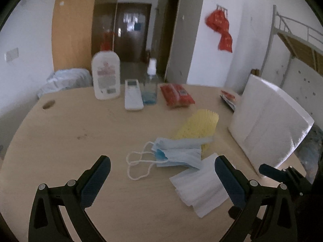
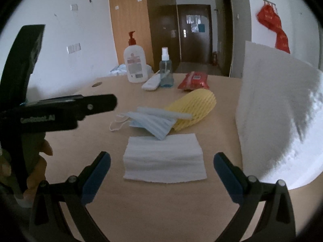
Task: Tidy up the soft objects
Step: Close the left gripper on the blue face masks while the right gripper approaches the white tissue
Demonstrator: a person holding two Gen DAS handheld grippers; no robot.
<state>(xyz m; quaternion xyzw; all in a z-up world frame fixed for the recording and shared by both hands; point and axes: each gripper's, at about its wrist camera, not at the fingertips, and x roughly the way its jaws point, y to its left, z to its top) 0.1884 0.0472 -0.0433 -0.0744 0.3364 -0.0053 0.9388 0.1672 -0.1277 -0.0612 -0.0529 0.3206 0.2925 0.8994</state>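
My left gripper (image 1: pixel 162 173) hangs with its jaws spread wide and empty above the beige wooden table (image 1: pixel 80 125); my right gripper (image 2: pixel 162 170) is likewise agape, holding nothing. Between the right's blue pads lies the folded white foam sheet (image 2: pixel 164 159). Just beyond, touching its far edge, rest the crumpled blue face masks (image 2: pixel 150 124), overlapping the yellow foam net sleeve (image 2: pixel 193 106).

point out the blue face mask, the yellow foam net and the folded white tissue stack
blue face mask (image 2: pixel 150 124), right wrist view, on its pleated middle
yellow foam net (image 2: pixel 194 102), right wrist view, on its ribbed top
folded white tissue stack (image 2: pixel 164 157), right wrist view, on its flat centre
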